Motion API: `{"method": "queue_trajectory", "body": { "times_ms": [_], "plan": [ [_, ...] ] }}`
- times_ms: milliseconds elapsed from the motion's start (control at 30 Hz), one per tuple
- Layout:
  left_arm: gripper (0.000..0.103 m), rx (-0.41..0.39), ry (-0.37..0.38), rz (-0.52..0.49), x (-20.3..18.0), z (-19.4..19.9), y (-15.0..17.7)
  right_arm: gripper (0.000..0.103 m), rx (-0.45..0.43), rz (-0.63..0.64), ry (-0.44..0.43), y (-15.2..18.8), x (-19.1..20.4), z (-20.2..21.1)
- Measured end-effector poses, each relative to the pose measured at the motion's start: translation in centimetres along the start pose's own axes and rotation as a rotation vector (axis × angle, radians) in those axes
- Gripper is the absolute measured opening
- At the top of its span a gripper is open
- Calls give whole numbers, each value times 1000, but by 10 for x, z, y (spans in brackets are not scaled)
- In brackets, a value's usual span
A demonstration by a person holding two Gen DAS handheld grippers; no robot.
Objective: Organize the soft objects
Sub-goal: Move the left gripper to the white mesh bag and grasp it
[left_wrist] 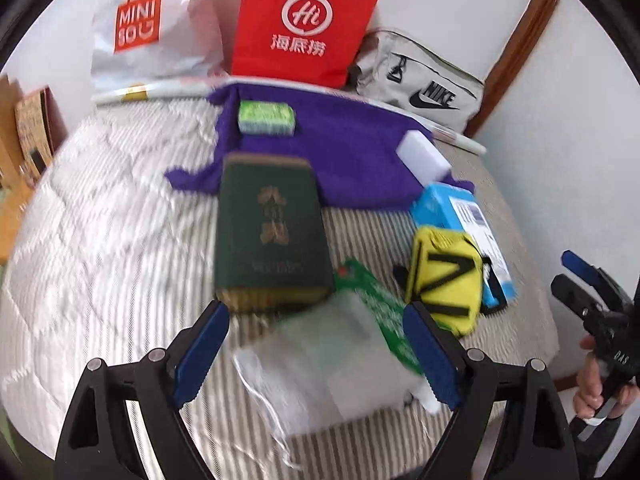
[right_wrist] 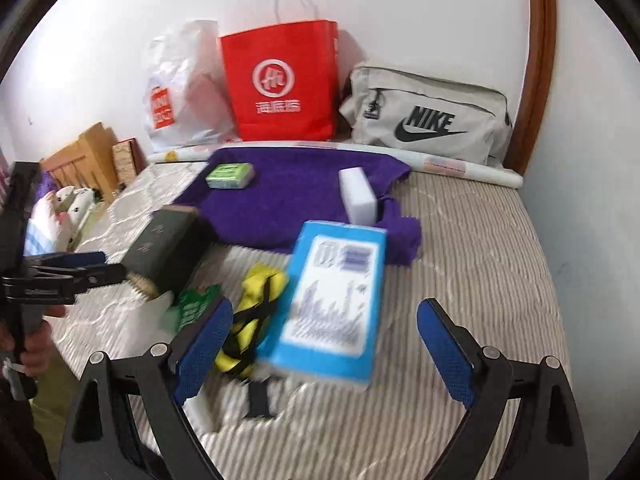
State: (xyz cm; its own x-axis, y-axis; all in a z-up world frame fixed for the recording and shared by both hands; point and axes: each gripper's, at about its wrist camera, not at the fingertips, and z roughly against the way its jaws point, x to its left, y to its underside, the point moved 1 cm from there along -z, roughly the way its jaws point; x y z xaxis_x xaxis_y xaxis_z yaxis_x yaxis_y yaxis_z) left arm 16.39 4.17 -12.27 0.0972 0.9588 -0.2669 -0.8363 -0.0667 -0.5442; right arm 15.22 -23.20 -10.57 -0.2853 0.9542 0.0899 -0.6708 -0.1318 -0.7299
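Note:
A purple towel (left_wrist: 328, 140) (right_wrist: 288, 192) lies spread at the back of the bed with a green sponge (left_wrist: 267, 117) (right_wrist: 230, 176) and a white foam block (left_wrist: 424, 156) (right_wrist: 358, 196) on it. In front lie a dark green book (left_wrist: 272, 232) (right_wrist: 164, 240), a white gauze cloth (left_wrist: 332, 356), a green packet (left_wrist: 380, 300) (right_wrist: 194, 306), a yellow strapped pouch (left_wrist: 444, 280) (right_wrist: 252, 320) and a blue tissue pack (left_wrist: 464, 224) (right_wrist: 336, 300). My left gripper (left_wrist: 316, 344) (right_wrist: 100, 264) is open over the gauze. My right gripper (right_wrist: 324, 344) (left_wrist: 568, 272) is open around the tissue pack's near end.
A white Miniso bag (left_wrist: 148, 28) (right_wrist: 180, 92), a red paper bag (left_wrist: 304, 24) (right_wrist: 280, 84) and a grey Nike bag (left_wrist: 424, 80) (right_wrist: 424, 116) stand against the wall. A rolled white tube (right_wrist: 460, 168) lies before them. Wooden furniture (right_wrist: 84, 160) is left of the bed.

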Motion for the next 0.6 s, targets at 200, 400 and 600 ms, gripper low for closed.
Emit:
{"method": "queue_trajectory", "body": {
  "times_ms": [200, 400, 600],
  "plan": [
    [88, 67, -20, 39, 14, -26, 33, 93, -18, -8, -12, 29, 12, 14],
    [91, 118, 80, 77, 16, -53, 45, 93, 11, -79, -57, 48, 14, 12],
    [100, 90, 65, 41, 2, -61, 42, 93, 19, -84, -72, 56, 17, 11]
  ]
}}
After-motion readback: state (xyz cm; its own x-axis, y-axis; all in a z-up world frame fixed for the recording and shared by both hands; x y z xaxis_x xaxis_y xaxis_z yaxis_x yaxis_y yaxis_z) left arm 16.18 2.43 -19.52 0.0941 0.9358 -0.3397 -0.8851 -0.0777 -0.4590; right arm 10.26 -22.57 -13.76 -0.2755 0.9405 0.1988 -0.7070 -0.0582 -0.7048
